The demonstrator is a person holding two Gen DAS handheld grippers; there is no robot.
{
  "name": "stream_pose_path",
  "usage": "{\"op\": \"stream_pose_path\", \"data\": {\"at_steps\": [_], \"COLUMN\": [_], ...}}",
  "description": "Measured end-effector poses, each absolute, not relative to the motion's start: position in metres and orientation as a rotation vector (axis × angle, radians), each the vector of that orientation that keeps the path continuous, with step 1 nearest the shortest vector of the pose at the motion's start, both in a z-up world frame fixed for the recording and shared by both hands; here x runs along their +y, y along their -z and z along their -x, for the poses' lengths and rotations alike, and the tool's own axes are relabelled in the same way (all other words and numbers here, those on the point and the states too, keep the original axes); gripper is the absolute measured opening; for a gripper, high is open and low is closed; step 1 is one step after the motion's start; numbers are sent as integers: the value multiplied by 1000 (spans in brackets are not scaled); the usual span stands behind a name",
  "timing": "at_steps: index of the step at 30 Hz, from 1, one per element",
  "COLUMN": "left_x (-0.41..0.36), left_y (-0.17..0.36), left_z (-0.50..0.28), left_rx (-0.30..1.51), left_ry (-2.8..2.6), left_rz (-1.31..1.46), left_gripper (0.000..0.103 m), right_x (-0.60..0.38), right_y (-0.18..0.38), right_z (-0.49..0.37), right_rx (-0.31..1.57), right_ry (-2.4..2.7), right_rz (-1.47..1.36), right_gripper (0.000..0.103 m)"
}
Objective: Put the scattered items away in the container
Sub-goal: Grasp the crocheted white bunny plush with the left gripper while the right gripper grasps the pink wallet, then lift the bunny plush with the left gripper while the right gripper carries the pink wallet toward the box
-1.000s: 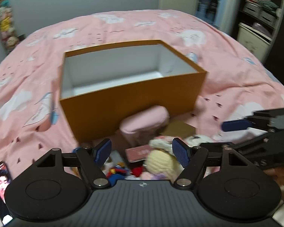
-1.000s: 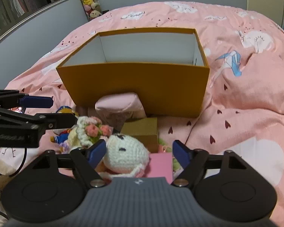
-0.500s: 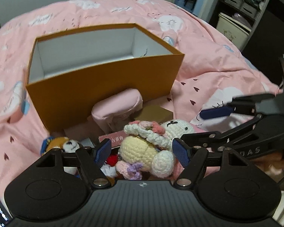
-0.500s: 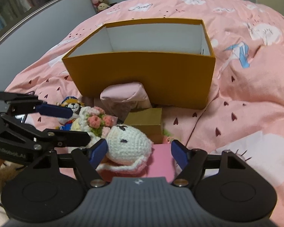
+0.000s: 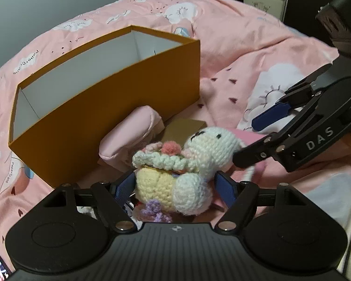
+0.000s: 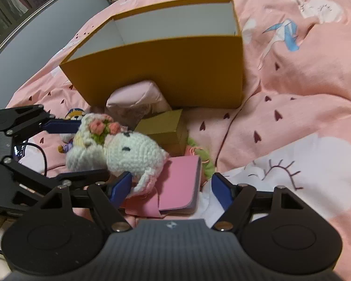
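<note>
On pink bedding in front of the orange box point(image 5: 110, 107), left gripper point(image 5: 175, 187) tilted down, jaws apart around crochet bunny point(image 5: 175, 175), right gripper point(image 6: 170, 187) angled down, spread over pink notebook point(image 6: 180, 182).

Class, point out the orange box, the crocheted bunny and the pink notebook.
orange box point(image 6: 166, 65): right wrist view, on its front wall.
crocheted bunny point(image 5: 213, 145): left wrist view, on its white head.
pink notebook point(image 6: 179, 182): right wrist view, on its cover.
</note>
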State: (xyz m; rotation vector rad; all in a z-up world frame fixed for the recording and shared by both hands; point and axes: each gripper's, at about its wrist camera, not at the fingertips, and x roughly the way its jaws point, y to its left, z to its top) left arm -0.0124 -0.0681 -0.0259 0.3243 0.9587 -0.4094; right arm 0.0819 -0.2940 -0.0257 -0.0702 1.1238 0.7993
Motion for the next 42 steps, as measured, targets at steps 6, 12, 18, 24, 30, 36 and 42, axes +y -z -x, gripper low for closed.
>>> {"op": "stream_pose_path", "data": {"at_steps": [6, 12, 18, 24, 30, 36, 42], "left_x": [-55, -48, -45, -40, -28, -17, -6], "left_y": [25, 14, -1, -12, -17, -19, -23], "left_z": [9, 16, 22, 25, 25, 22, 21], "left_rx": [963, 950, 917, 906, 911, 907, 892], "left_ry": [400, 377, 360, 347, 285, 236, 184], "left_rz": [-241, -211, -208, -197, -194, -192, -184], "left_gripper": [74, 72, 71, 72, 71, 71, 71], "right_x": [-293, -284, -292, -303, -305, -307, -308], "right_y": [43, 54, 39, 24, 29, 31, 35], "right_z": [-87, -88, -91, -97, -100, -105, -112], "right_rx": [1179, 1207, 1194, 1215, 1261, 1279, 1304], "right_ry": [-834, -848, -859, -905, -917, -913, -909], "right_rz": [34, 33, 19, -59, -110, -160, -208], "right_gripper": [78, 78, 63, 57, 69, 72, 75]}}
